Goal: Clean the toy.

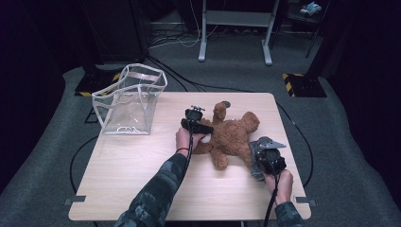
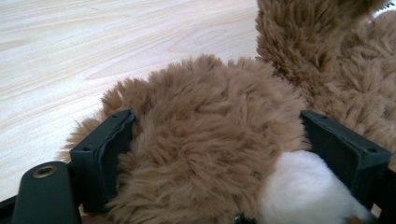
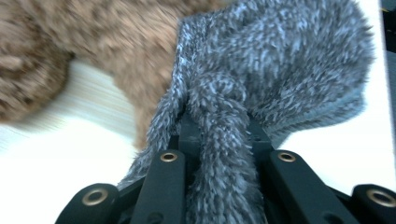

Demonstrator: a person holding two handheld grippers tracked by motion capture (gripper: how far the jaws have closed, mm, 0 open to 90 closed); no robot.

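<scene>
A brown teddy bear (image 1: 232,135) lies on the wooden table (image 1: 142,175), right of centre. My left gripper (image 1: 197,124) is at the bear's left end. In the left gripper view its jaws stand wide, pressed on both sides of a furry brown part (image 2: 205,126) with a white patch (image 2: 303,186). My right gripper (image 1: 265,158) is at the bear's lower right, shut on a bunched grey fuzzy cloth (image 1: 259,144). The right gripper view shows that grey cloth (image 3: 280,60) pinched between the jaws, with the bear's brown fur (image 3: 107,32) just behind it.
A clear plastic bag (image 1: 130,99) with white edging stands open at the table's back left corner. A grey frame (image 1: 235,28) stands on the carpet beyond the table, and cables run across the floor.
</scene>
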